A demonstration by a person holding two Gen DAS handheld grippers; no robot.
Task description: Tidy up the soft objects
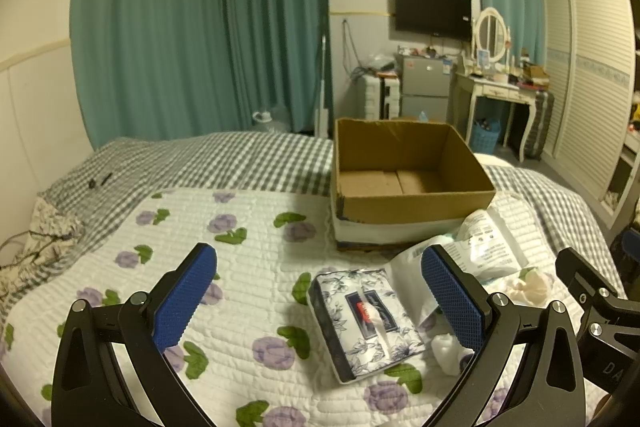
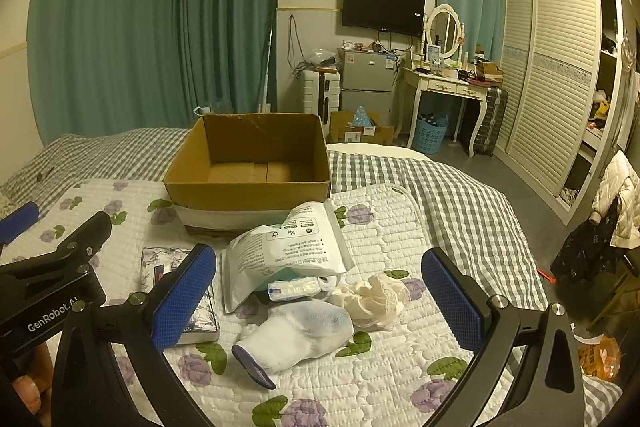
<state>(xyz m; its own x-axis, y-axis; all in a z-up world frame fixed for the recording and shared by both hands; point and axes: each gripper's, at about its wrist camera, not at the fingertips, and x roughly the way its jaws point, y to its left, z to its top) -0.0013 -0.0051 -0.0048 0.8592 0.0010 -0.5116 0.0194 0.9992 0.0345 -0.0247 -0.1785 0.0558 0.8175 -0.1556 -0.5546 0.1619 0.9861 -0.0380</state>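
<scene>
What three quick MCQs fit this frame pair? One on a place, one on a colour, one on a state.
1. Where does the white sock lie?
A. in the box
B. on the quilt, between the right tool's fingers in view
C. on the floor

2. What colour are the tool pads?
A. blue
B. red
C. grey

3. What is in the cardboard box?
A. a sock
B. tissues
C. nothing visible

Key: 1 B, it lies on the floral quilt near the right tool. 2 A, both textured pads are blue. 3 C, only the bare cardboard floor shows.
</scene>
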